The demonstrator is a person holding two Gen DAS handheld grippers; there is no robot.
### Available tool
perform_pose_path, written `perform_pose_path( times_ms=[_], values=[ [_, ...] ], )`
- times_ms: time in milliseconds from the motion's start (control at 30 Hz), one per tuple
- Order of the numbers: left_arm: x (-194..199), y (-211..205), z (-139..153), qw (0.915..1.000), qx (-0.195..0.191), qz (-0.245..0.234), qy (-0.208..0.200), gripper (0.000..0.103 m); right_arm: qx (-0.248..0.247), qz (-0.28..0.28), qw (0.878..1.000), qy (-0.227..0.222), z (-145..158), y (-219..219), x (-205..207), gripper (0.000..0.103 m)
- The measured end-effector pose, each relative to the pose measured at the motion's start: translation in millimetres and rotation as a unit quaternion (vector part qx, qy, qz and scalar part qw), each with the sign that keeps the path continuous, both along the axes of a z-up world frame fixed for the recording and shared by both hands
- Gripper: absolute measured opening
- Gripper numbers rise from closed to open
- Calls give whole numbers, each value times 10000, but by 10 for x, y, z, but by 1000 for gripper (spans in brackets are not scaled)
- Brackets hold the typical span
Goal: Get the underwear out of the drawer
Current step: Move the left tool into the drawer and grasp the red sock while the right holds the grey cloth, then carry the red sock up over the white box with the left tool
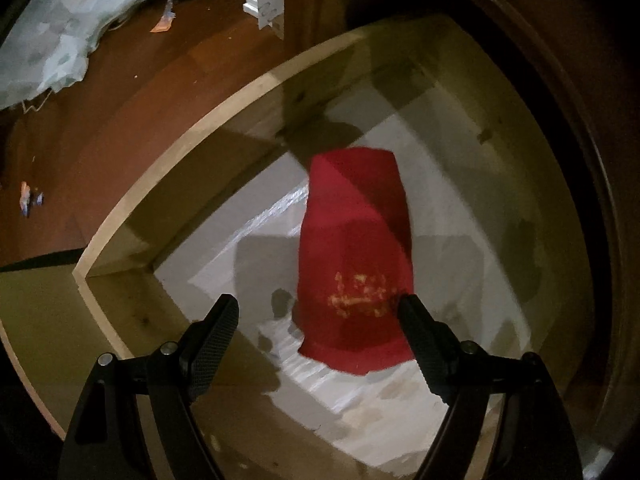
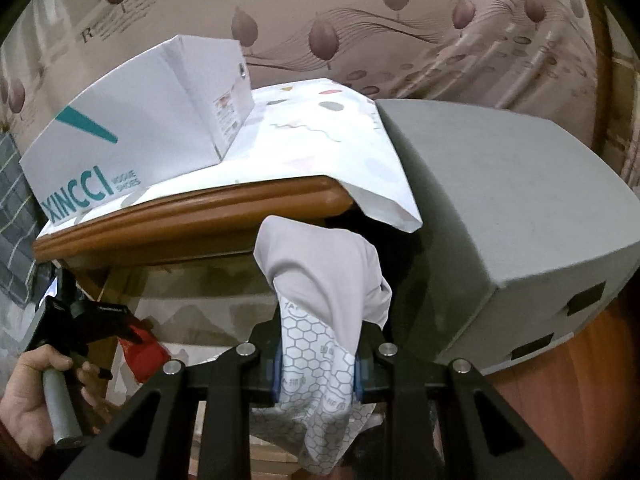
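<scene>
A folded red underwear (image 1: 356,240) with a yellow print lies on the white lining of the open wooden drawer (image 1: 180,152). My left gripper (image 1: 319,302) points straight down over its near end, open. Its right finger (image 1: 424,344) is at the cloth's edge and its left finger (image 1: 212,344) stands well clear. My right gripper (image 2: 318,364) is shut on a pale grey underwear (image 2: 324,276) with a hexagon-print band, which is lifted in front of the nightstand. In the right wrist view a hand (image 2: 24,380) holds the left gripper (image 2: 100,320) over the red underwear (image 2: 148,352).
A white shoe box (image 2: 132,128) sits on a patterned cloth (image 2: 320,140) over the nightstand top. A grey box (image 2: 500,220) stands close on the right. Beside the drawer, the wooden floor (image 1: 120,100) holds a plastic bag (image 1: 52,40) and scraps.
</scene>
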State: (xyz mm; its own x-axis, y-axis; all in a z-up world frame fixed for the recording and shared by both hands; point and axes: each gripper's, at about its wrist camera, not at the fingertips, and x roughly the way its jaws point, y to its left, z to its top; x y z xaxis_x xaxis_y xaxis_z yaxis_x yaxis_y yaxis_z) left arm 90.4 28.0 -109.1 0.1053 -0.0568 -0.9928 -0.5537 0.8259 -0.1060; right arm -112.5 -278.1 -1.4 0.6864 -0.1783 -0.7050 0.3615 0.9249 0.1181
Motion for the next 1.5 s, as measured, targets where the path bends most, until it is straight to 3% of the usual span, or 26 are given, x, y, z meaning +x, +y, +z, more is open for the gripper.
perform_pose_path(
  times_ms=[367, 633, 700, 767, 800, 933, 1233, 1500],
  values=[
    [164, -128, -115, 9989, 91, 447, -106, 80, 106, -200, 9997, 50, -35, -102, -11, 24],
    [242, -183, -337, 9986, 112, 427, 279, 79, 148, -165, 9997, 50, -29, -119, 9, 24],
    [266, -219, -318, 9989, 210, 322, 281, 73, 185, -158, 9997, 33, -25, -125, 9, 24],
    [312, -263, -308, 9986, 366, 128, 361, 61, 173, -145, 9997, 33, -23, -119, 16, 24],
    [331, -299, -280, 9985, 444, -7, 328, 51, 184, -130, 9997, 30, -23, -116, 18, 24],
    [329, -338, -261, 9986, 398, -72, 343, 41, 178, -91, 9998, 42, -28, -97, 28, 24],
    [232, -163, -229, 9978, 279, -320, 507, 36, 189, -18, 9998, 61, -45, -59, 60, 24],
    [35, -205, 84, 9931, 376, -1107, 130, 36, 154, 62, 9999, 32, -37, -4, 94, 24]
  ],
)
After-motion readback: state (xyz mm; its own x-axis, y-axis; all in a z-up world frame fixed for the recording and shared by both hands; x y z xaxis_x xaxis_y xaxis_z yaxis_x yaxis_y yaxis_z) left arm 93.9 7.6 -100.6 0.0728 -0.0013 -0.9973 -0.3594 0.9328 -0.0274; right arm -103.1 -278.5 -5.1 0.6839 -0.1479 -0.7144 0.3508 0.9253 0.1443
